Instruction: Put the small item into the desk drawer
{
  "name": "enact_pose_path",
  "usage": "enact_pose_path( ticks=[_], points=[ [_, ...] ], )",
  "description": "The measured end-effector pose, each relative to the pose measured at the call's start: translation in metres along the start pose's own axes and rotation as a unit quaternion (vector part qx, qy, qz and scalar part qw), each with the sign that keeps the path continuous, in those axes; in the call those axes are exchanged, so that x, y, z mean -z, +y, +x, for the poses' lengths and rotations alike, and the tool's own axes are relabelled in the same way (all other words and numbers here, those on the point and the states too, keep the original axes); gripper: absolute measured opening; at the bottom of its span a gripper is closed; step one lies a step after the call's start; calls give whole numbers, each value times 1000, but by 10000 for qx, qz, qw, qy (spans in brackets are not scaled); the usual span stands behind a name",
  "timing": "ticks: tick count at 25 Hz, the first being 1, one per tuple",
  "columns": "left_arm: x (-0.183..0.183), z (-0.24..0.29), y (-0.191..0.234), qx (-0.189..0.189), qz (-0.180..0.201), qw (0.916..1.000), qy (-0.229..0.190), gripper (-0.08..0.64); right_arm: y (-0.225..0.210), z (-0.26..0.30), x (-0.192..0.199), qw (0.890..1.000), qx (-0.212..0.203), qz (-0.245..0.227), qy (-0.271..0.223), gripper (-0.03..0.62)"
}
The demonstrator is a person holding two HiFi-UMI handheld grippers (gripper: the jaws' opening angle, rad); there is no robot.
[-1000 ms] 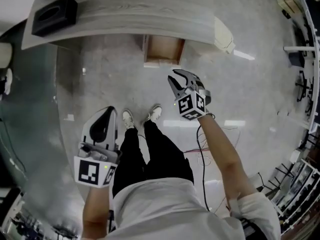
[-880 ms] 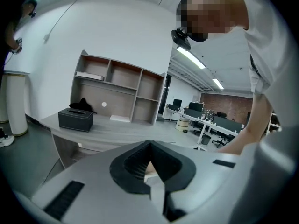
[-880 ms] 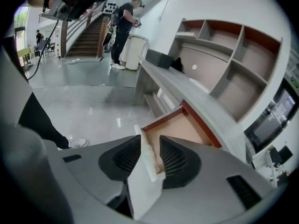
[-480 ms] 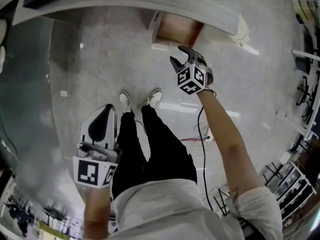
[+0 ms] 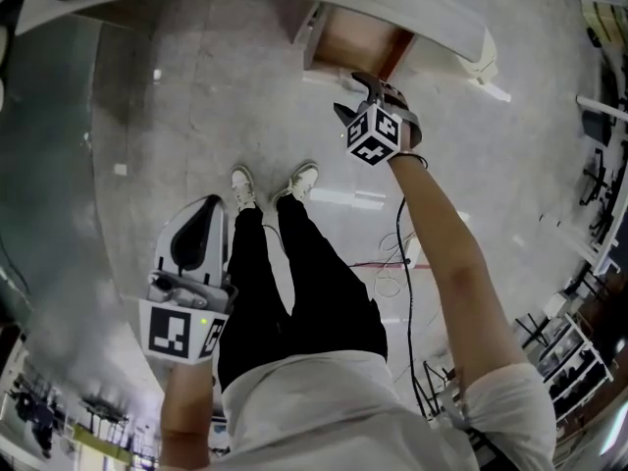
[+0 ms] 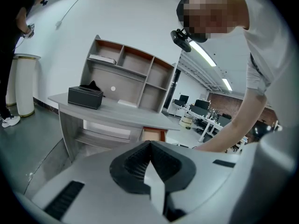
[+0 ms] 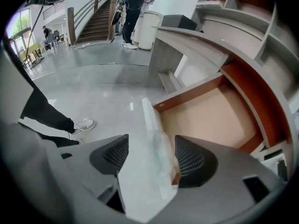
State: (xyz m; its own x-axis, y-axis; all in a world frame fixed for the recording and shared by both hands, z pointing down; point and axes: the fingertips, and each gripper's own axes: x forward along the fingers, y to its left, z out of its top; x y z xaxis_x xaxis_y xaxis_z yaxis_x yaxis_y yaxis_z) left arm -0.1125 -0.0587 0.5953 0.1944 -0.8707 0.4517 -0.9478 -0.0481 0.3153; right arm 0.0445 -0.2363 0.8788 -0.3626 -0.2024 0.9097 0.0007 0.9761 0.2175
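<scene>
1. Brown board lines the open drawer (image 5: 358, 42), which juts out from under the curved grey surface (image 5: 432, 23). Its pale bottom shows bare where the right gripper view looks in.
2. The right gripper (image 7: 152, 141) hangs at the end of the person's outstretched arm, just above the drawer's white front edge. Its jaws stand wide and are opening, and the black ribbed pads press on nothing.
3. That white front edge runs between the jaws, with a cloudy patch (image 7: 161, 157) on it. The patch may be the small item, but I can't tell it from the drawer front.
4. The left gripper (image 5: 206, 214) is held low at the person's left side, just beside a black trouser leg (image 5: 250, 283) and well apart from the drawer. Its jaws are pressed together with nothing between them.
5. Farther along the surface sits a black box (image 6: 85, 97), with an open shelf unit (image 6: 135, 73) standing behind it.
6. The person's white shoes (image 5: 242, 186) stand on the glossy grey floor (image 5: 196, 96), toes towards the drawer. Thin wires (image 5: 388, 263) trail on the floor by the right leg.
</scene>
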Motion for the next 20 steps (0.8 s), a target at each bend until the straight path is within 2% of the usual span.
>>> enact_pose_path(
  ticks=[6,12,15,20],
  points=[
    [-1,-5,4,41,-45,10000,13,18,1,6,5,9997,-75,24,226,310],
    [15,-10,9,49,-109,9999,125,18,0,5,9,9994,51,-102,317,306],
    [16,-13,2,107,-100,9998,122,18,-1,-3,8,9994,123,-93,298,238],
    [20,-11,1,135,-61,9998,149,18,-2,-2,10,9993,108,-91,356,168]
  ],
)
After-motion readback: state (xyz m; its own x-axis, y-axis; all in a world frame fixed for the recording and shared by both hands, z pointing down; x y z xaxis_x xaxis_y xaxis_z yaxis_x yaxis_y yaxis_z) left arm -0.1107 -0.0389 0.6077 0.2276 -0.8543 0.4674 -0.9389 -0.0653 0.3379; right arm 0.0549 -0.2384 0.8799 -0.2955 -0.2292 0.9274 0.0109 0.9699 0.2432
